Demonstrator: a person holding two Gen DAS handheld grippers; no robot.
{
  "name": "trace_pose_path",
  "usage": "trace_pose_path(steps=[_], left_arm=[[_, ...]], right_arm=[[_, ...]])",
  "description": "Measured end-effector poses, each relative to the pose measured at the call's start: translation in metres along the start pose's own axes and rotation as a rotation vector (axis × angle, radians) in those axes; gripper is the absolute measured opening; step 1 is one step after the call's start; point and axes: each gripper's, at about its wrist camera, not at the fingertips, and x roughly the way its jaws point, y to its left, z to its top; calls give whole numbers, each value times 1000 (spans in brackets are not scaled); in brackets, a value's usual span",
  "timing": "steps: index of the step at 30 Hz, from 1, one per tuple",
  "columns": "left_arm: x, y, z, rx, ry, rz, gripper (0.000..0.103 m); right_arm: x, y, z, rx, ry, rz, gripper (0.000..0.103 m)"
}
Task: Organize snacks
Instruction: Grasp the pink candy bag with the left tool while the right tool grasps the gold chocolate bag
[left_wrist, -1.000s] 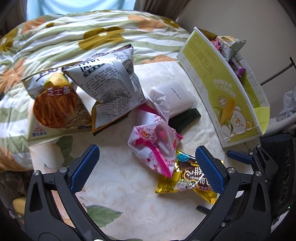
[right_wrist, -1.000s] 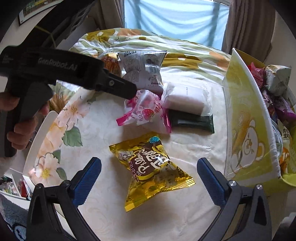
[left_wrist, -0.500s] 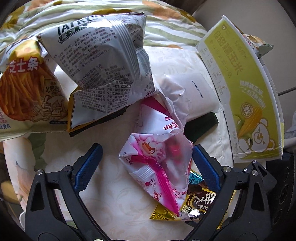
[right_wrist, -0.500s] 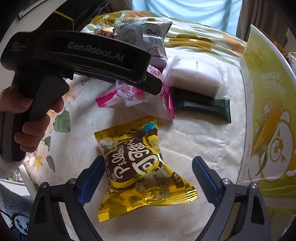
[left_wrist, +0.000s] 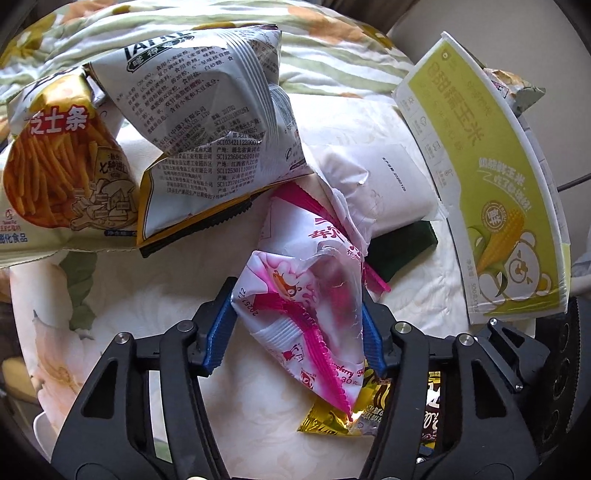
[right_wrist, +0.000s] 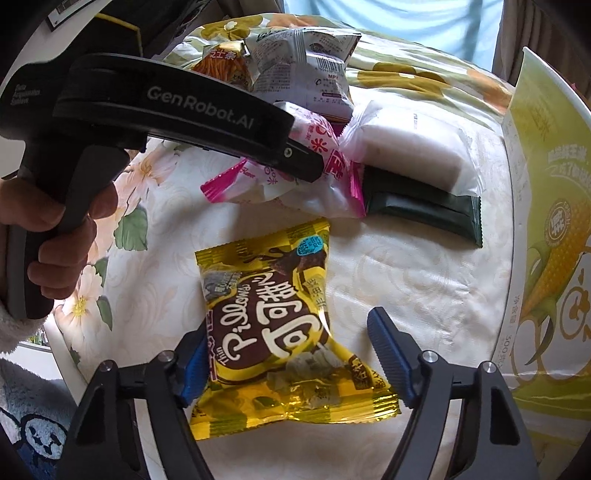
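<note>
Floral bedspread (right_wrist: 424, 280) under left gripper (left_wrist: 297, 334) closing onto pink snack bag (left_wrist: 306, 310); right gripper (right_wrist: 291, 356) half-open, closing around yellow packet (right_wrist: 273, 328).

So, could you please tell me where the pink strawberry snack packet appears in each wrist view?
Left wrist: pink strawberry snack packet at lower centre, between the left hand-held gripper's closing pads.
Right wrist: upper centre, partly behind that gripper's black body.
Shared landmark: the yellow-green corn box, at the right edge of both views.

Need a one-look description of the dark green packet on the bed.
Start at the tall yellow-green corn box on the right. Just left of it lies a white packet; the dark green packet pokes out from under it, flat, plain and unprinted, unlike the pink packet beside it.
</note>
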Motion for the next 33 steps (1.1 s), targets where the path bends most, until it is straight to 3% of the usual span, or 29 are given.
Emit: trace_pose_path(steps=[21,33], left_arm=[[-35,37,-54,-60,15,70,50],[-79,55,-84,-104,-24,21,47]], right_arm=[[-6,24,-14,-41,-14,-44,68],[-38,29,-21,59,-84,-79,68]])
